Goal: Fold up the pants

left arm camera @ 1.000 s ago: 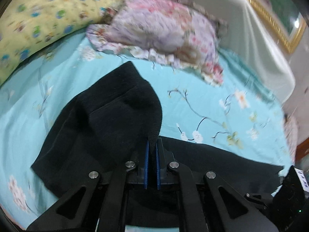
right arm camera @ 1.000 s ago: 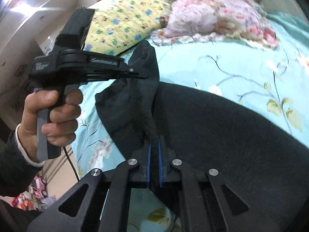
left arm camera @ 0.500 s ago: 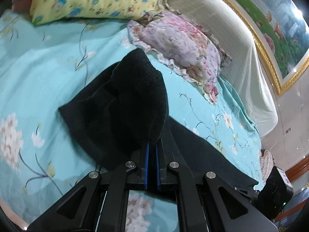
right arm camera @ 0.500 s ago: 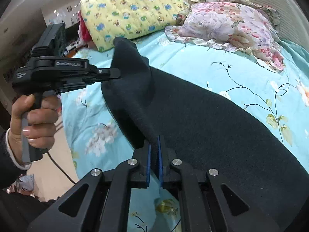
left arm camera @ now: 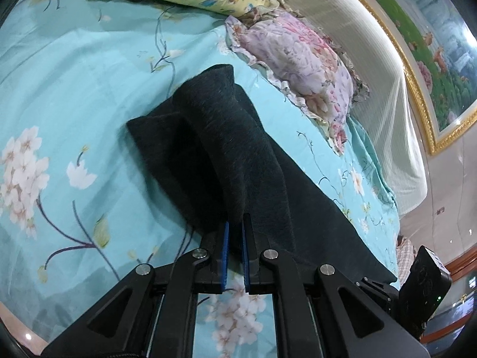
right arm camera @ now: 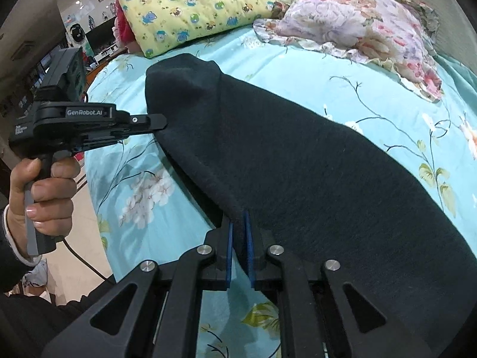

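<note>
Turquoise flowered bedsheet (left arm camera: 89,68) covers the bed, with a yellow cartoon-print pillow (right arm camera: 190,3) and a pink floral pillow (right arm camera: 351,15) lying side by side at its far end, before a pale ribbed headboard (left arm camera: 372,68). Black pants (right arm camera: 298,161) lie spread across the sheet, near the edge of the bed. One end of them is lifted into a raised fold. The left tool (left arm camera: 234,232) is clenched on an edge of that lifted fabric, the cloth running up from between its blue pads (left arm camera: 225,253). The right tool (right arm camera: 238,226) likewise grips the edge of the pants between its blue pads, its jaws having just eased slightly apart with cloth between them. In the right wrist view, a hand (right arm camera: 41,197) holds the left tool's handle, and that tool's tip meets the raised end of the pants. No containers show on the bed.
</note>
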A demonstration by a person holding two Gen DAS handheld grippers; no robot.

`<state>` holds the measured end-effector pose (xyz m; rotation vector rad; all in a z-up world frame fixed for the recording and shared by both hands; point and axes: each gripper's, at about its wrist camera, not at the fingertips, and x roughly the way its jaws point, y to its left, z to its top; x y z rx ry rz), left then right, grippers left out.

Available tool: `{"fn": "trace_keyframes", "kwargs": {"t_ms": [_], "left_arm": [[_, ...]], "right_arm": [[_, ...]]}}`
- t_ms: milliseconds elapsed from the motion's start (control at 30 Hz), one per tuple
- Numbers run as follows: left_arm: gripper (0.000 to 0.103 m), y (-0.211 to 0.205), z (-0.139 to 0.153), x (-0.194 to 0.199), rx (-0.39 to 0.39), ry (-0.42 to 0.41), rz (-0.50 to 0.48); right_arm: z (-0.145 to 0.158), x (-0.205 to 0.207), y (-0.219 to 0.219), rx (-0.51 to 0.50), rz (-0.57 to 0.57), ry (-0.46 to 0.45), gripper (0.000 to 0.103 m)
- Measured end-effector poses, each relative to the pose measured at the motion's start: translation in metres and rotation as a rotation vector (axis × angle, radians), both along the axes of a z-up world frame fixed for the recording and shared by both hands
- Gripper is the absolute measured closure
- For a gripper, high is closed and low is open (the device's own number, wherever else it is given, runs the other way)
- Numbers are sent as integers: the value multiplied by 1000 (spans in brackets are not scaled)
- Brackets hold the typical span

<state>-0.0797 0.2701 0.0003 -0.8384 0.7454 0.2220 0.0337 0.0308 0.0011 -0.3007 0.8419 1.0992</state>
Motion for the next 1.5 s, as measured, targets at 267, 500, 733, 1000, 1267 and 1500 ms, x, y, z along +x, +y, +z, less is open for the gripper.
{"fn": "trace_keyframes", "kwargs": {"t_ms": [267,500,733,1000,1267,1500], "left_arm": [[59,14,8,-22,32,17,60],[48,29,5,-28,-18,39,96],[36,30,6,-11,-26,73,76],[34,39,8,18,38,149,59],[34,51,-4,28,11,167,63],[37,51,-11,29,38,159,52]], "right_arm": [[6,0,-2,36,-11,38,58],[20,4,-5,89,-31,42,57],[28,27,-16,128,-103,61,57],[28,94,-39,235,-268,203,57],[24,158,-16,169,-305,222,57],[-8,150,34,-70,-117,176,56]]}}
